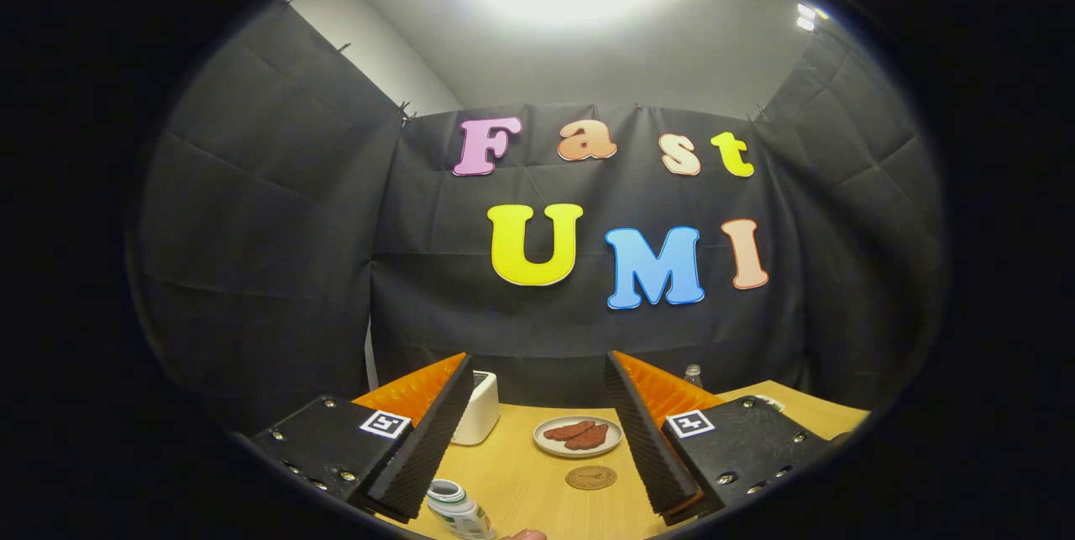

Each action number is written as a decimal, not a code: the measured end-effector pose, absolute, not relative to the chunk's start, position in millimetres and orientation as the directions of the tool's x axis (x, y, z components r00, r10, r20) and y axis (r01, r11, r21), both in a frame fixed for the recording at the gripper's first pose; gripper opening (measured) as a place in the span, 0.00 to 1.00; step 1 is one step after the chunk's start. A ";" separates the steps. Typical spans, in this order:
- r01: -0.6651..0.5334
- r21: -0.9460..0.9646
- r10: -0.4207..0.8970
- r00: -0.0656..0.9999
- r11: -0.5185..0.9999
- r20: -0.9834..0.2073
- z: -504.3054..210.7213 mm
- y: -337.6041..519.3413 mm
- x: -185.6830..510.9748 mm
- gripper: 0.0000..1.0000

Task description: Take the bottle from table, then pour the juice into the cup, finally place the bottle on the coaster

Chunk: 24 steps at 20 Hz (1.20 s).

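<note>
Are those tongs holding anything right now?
No. The tongs are open and hold nothing; the bottle lies on the table below.

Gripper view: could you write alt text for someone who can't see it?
The gripper hangs open above a wooden table, nothing between its fingers. Ahead lie a round coaster and a plate; a bottle lies near one finger.

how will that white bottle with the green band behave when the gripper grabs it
The bottle, near the open gripper, looks like smooth plastic, so probably slippery. Standing narrow, it may tip if nudged. Its fill can't be seen, so weight is uncertain.
</note>
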<state>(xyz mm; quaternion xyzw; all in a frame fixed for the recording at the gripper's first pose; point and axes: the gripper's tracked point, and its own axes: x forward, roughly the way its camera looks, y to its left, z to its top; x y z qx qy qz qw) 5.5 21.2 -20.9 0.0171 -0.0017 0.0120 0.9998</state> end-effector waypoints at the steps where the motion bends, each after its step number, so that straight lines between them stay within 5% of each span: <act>1: -0.015 0.036 0.015 1.000 0.999 0.004 -23.3 21.0 4.7 0.95; 24: -0.084 0.003 0.083 0.978 0.996 -0.190 -149.2 97.8 -5.4 0.95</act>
